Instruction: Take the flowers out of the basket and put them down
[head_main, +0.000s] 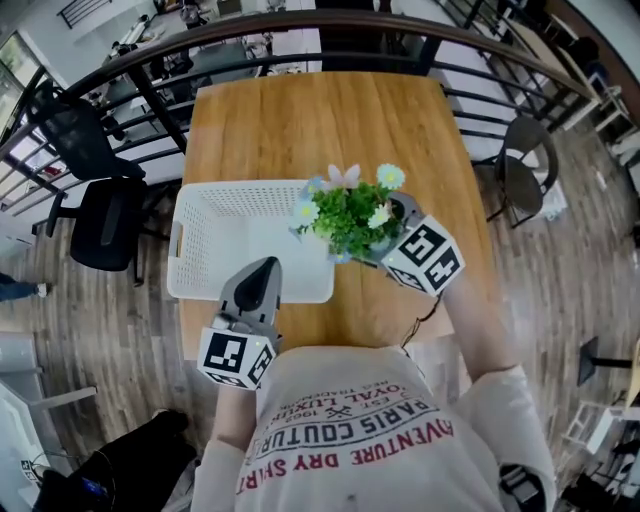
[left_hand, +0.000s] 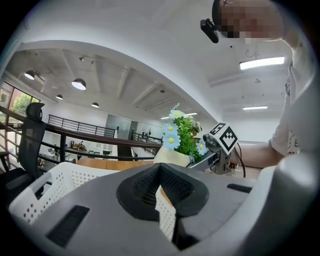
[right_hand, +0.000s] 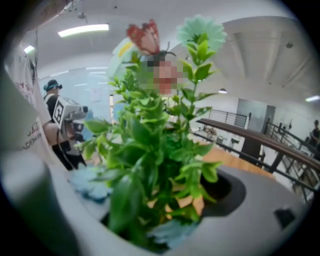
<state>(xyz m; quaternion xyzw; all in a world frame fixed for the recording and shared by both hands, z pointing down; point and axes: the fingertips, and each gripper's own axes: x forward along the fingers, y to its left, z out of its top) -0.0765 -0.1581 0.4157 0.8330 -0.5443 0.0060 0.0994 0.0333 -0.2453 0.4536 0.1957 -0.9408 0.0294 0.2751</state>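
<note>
The right claw (head_main: 392, 222) grasps the flowers (head_main: 350, 215) at their base, raised over the right end of the white basket (head_main: 235, 228). The left claw (head_main: 262, 272) is clenched on the basket's near wall, by the counter's (head_main: 320, 120) near edge

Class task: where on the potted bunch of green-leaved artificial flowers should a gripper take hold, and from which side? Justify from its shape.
Grip low, on the cream pot beneath the foliage, sideways from the person's right, as the right gripper appears to. The green-leaved artificial flowers spread wide and soft above; the pot looks the only firm part. The left gripper holds the white perforated basket.
</note>
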